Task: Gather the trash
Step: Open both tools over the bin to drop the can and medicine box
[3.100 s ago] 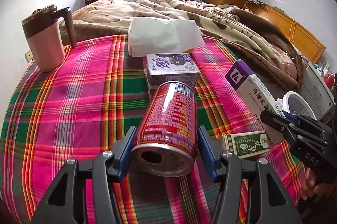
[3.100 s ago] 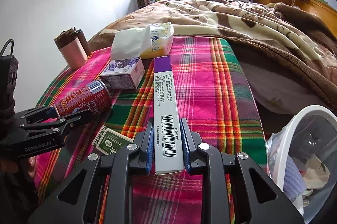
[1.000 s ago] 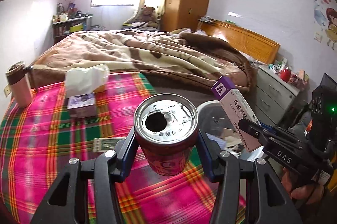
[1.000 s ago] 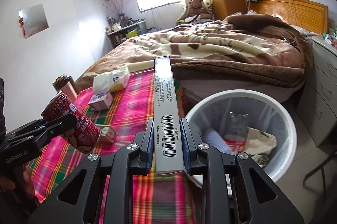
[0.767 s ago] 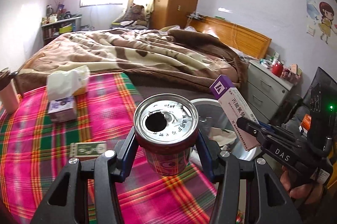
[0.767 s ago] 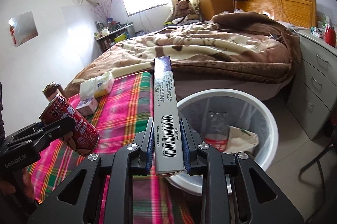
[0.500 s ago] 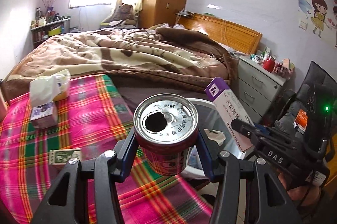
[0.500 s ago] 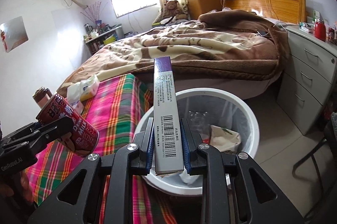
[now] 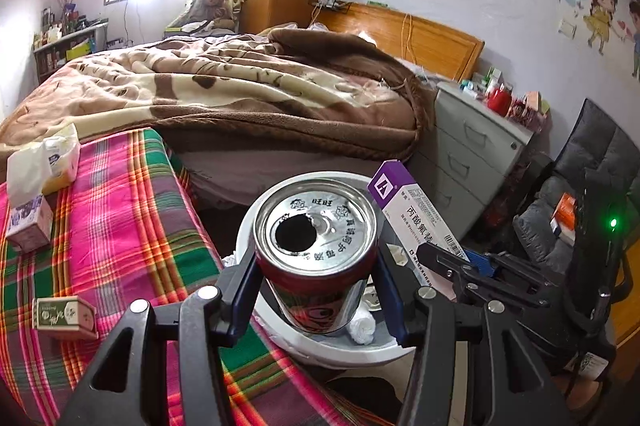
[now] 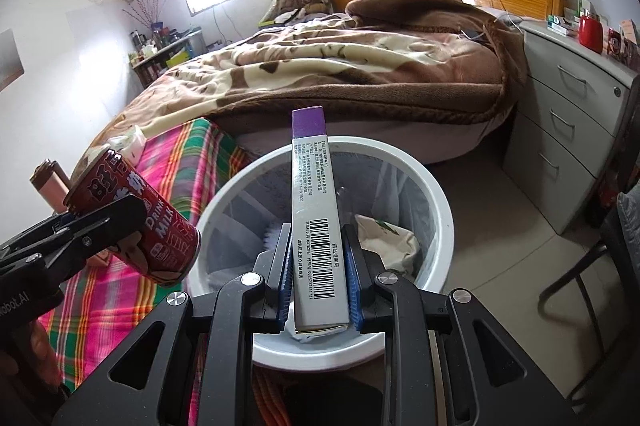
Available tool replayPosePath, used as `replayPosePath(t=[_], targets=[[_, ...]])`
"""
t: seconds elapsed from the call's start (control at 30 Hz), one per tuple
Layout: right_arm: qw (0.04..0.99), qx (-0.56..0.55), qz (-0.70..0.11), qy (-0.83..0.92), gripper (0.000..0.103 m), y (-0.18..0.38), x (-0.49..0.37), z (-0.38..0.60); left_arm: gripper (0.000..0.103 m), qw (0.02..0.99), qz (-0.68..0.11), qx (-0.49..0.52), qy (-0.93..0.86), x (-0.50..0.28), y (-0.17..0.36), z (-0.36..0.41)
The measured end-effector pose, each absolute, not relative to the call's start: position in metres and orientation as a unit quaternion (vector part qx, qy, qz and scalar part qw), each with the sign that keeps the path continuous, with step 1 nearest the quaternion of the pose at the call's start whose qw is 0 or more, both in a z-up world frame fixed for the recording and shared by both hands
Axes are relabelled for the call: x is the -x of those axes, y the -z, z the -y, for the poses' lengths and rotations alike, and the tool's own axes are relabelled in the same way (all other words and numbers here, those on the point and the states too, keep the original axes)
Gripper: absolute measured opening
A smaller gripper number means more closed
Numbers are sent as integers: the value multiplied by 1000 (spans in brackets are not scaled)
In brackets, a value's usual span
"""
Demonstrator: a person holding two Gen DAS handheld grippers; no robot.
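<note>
- The left hand-held gripper point(image 9: 316, 290) is clenched on a red milk can point(image 9: 316, 246); in the left wrist view the can fills the lower centre, its opened silver top facing the camera.
- That can hangs over the near rim of the white trash bin point(image 9: 340, 350), which shows behind and below it.
- The right hand-held gripper point(image 10: 318, 290) grips a long purple-and-white medicine box point(image 10: 316, 218) by its barcode end, lower centre of the right wrist view.
- The box stands over the open bin point(image 10: 432, 185), where crumpled paper lies inside.
- At lower left of the left wrist view, a small green packet point(image 9: 64, 314) lies on the plaid-covered counter point(image 9: 120, 226).
- A small purple carton point(image 9: 28, 226) and a tissue pack point(image 9: 44, 161) sit at the left edge.
</note>
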State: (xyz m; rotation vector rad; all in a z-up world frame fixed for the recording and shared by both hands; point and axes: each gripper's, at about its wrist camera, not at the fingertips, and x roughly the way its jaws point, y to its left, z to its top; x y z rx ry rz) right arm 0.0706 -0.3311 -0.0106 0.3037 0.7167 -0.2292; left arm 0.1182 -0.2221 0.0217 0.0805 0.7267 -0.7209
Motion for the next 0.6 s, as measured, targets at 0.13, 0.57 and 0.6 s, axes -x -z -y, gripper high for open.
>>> replayPosePath(t=[0.13,0.57,0.6], targets=[[914,-152,-360,113,23,16,-73,336,55,863,-363,-39,349,-123,-14,234],[906,-150,-375,124,25,19,-73,342,69,860,-368,-45,350,-125,-10,241],[907,-151,-374,123,26,18,-73,341,70,860,-366,-45,351,-124,-10,240]])
